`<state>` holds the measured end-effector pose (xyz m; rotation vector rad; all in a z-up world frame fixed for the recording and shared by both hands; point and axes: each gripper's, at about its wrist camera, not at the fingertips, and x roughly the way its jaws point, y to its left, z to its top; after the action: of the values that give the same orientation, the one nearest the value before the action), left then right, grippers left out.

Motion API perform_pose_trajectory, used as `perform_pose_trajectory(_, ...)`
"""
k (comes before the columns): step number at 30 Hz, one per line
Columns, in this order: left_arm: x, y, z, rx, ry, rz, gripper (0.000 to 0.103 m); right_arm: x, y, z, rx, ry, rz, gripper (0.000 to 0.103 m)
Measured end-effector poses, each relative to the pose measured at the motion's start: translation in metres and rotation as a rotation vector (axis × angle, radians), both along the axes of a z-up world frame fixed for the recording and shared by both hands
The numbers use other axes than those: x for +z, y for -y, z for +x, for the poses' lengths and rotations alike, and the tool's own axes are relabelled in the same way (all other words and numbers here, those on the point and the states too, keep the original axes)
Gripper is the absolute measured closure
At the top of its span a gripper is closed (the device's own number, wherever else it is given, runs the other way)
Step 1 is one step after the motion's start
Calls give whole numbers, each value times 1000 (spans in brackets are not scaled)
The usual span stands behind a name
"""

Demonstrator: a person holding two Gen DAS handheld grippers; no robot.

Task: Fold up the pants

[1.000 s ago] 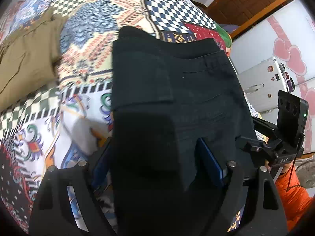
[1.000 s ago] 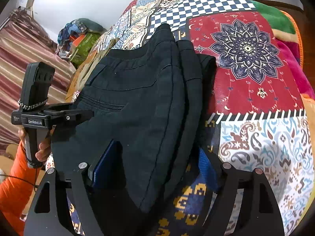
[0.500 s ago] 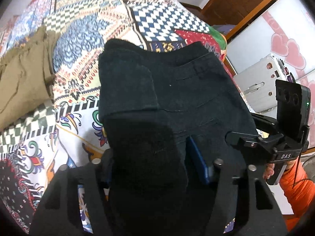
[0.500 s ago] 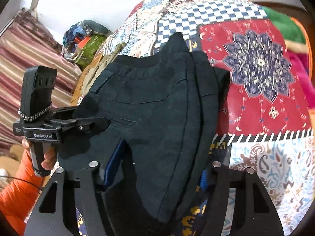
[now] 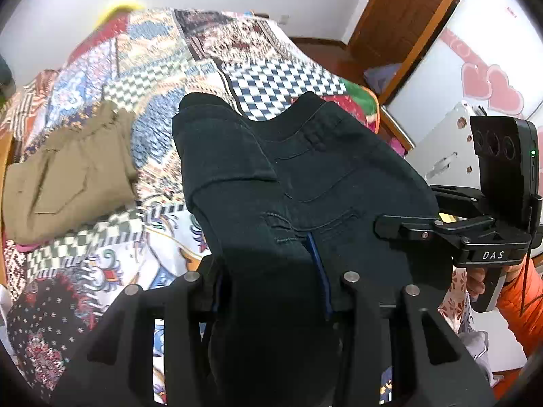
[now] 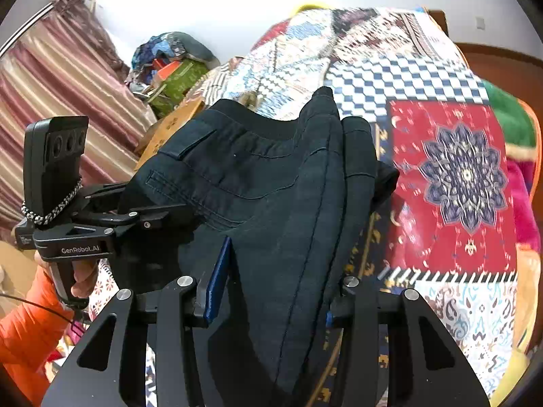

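The folded black pants [image 5: 305, 176] hang between my two grippers, lifted off the patterned bedspread [image 5: 163, 68]. My left gripper [image 5: 268, 281] is shut on the near left edge of the bundle. My right gripper [image 6: 268, 291] is shut on the near right edge of the pants [image 6: 264, 186]. The waistband and back pocket face up. Each gripper shows in the other's view: the right one at the right side [image 5: 407, 229], the left one at the left side [image 6: 146, 218]. The far folded end droops toward the bed.
A folded khaki garment [image 5: 68, 169] lies on the bed to the left. A white appliance with heart stickers [image 5: 482, 78] and a wooden door [image 5: 407, 10] stand at the right. A pile of clothes [image 6: 169, 64] and a striped curtain [image 6: 61, 84] are at the far left.
Both grippers have risen with the pants, which now hang higher off the bed. The views have tilted up and show more wall and the far end of the bed.
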<state>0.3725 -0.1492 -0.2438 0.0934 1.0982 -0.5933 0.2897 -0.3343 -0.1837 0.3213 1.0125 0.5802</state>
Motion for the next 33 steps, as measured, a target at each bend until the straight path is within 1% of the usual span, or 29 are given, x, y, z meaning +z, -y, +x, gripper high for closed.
perform_pose_trajectory(5, 21, -19, -3, 34, 51, -26, 62, 23, -15, 11, 25, 56, -16, 63)
perform_pose_trajectory(13, 59, -63, 3, 102, 142, -60, 62, 58, -44, 32, 66, 151, -39, 64)
perform_pose_trajectory(15, 62, -70, 7, 118, 152, -69, 62, 64, -54, 38, 77, 167, -46, 64)
perform_pose_trajectory(21, 75, -115, 21, 186, 172, -110, 62, 78, -91, 56, 120, 213, -80, 64)
perform_pose_trajectory(26, 77, -159, 38, 259, 172, -156, 62, 80, -125, 72, 147, 237, -87, 64)
perform_pose_trajectory(33, 61, -223, 68, 365, 143, -175, 64, 58, -182, 103, 182, 211, -49, 64)
